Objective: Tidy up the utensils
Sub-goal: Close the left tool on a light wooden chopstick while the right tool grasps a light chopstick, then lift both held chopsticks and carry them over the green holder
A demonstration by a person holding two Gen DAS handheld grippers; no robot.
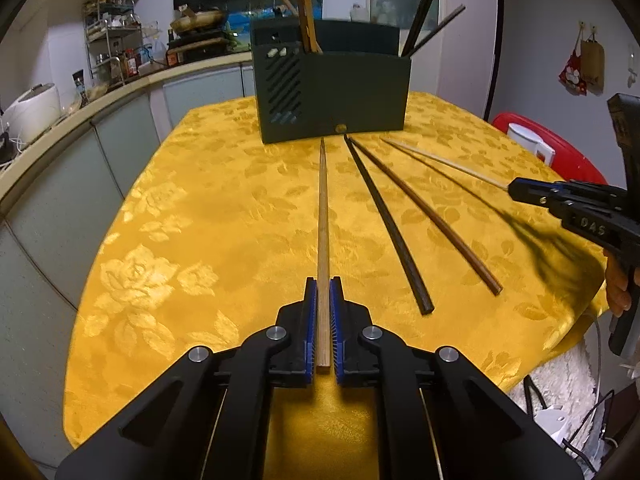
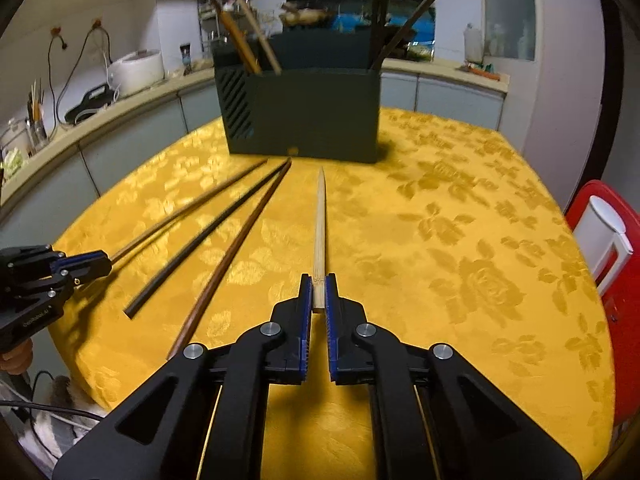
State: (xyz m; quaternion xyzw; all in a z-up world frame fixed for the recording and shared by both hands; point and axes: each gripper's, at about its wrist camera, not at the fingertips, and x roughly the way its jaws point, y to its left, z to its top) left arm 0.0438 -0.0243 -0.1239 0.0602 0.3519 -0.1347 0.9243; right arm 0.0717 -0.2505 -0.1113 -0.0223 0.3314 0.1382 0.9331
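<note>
A dark green utensil holder (image 1: 334, 92) stands at the far side of the yellow table (image 1: 200, 220), with several chopsticks upright in it; it also shows in the right wrist view (image 2: 304, 114). My left gripper (image 1: 324, 284) is shut on a light brown chopstick (image 1: 323, 216) that points at the holder. My right gripper (image 2: 319, 280) is shut on a pale bamboo chopstick (image 2: 320, 220), seen held above the cloth in the left wrist view (image 1: 448, 162). A black chopstick (image 1: 384, 220) and a dark brown chopstick (image 1: 432, 220) lie on the cloth between the two grippers.
A kitchen counter (image 1: 80, 108) with a rice cooker (image 1: 34, 110) and bottles curves along the left. A red stool with a white container (image 2: 608, 240) stands beside the table's right edge. Cables lie on the floor below.
</note>
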